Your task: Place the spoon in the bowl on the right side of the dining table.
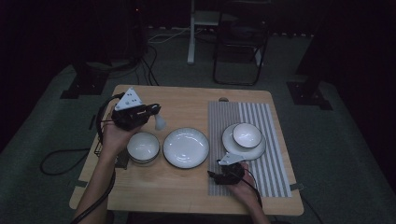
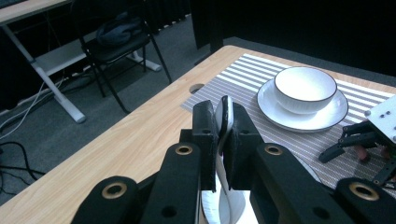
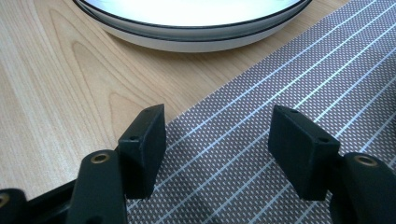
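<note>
My left gripper (image 1: 155, 110) hovers over the table's left side, shut on a white spoon (image 1: 160, 122) that hangs down from its jaws. In the left gripper view, my left gripper (image 2: 224, 122) pinches the spoon's dark-rimmed handle (image 2: 226, 109). Below it sit a white bowl (image 1: 143, 146) and a white plate (image 1: 186, 147). A second bowl (image 1: 246, 134) rests on a saucer (image 1: 235, 145) on the striped mat (image 1: 273, 158). My right gripper (image 1: 215, 175) rests open on the mat's front left edge, and in its own view the right gripper (image 3: 217, 140) holds nothing, with the plate (image 3: 187, 28) just beyond.
A dark wire rack (image 1: 100, 150) sits at the table's left edge. A cable hole (image 2: 196, 87) lies near the far edge of the wooden table (image 1: 187, 196). Beyond the table stand a black folding chair (image 1: 240, 44) and a white desk leg (image 1: 191, 35); cables run over the floor.
</note>
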Action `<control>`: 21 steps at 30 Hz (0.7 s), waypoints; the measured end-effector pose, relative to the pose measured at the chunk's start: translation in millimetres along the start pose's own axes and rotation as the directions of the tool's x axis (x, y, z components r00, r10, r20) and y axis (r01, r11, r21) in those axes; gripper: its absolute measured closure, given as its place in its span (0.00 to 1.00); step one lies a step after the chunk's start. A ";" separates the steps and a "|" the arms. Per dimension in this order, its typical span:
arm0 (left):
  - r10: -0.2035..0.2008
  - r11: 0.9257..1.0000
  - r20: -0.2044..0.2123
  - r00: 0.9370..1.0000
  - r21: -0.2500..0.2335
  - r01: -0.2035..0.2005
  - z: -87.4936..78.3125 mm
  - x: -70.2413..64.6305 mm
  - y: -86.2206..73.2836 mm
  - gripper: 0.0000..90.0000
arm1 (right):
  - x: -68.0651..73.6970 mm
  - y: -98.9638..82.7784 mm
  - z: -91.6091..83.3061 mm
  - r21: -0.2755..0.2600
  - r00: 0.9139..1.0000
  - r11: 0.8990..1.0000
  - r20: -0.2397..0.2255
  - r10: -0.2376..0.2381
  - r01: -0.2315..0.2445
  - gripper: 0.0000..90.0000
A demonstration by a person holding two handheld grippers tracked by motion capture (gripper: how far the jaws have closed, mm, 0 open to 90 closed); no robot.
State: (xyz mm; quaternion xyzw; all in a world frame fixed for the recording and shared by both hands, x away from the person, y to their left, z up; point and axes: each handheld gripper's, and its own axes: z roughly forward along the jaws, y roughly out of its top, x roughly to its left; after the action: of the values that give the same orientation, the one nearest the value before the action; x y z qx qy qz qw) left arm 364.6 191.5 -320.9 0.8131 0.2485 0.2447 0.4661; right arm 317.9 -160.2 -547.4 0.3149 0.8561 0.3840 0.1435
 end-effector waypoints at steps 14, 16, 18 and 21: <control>0.012 1.000 0.018 1.000 -0.001 -0.012 12.2 -5.7 6.0 0.94 | 0.2 0.0 0.0 -0.001 1.000 1.000 0.002 0.000 0.000 0.41; 0.012 1.000 0.018 1.000 -0.001 -0.012 12.2 -5.7 6.0 0.94 | 0.3 0.0 0.0 -0.001 1.000 1.000 0.002 0.000 0.000 0.41; 0.014 1.000 0.023 1.000 -0.002 -0.014 15.2 -7.1 7.4 0.94 | 0.5 0.0 0.0 -0.001 1.000 1.000 0.003 -0.001 0.001 0.41; 0.015 1.000 0.029 0.999 -0.004 -0.015 18.4 -8.1 8.5 0.94 | 0.7 -0.1 -0.1 -0.001 1.000 1.000 0.006 -0.003 0.003 0.41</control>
State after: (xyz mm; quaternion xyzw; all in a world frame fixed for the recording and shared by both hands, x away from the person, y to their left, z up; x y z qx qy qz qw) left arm 371.6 170.9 -323.0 0.8176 0.2351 0.2371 0.4692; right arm 317.3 -159.8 -547.4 0.3146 0.8559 0.3833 0.1469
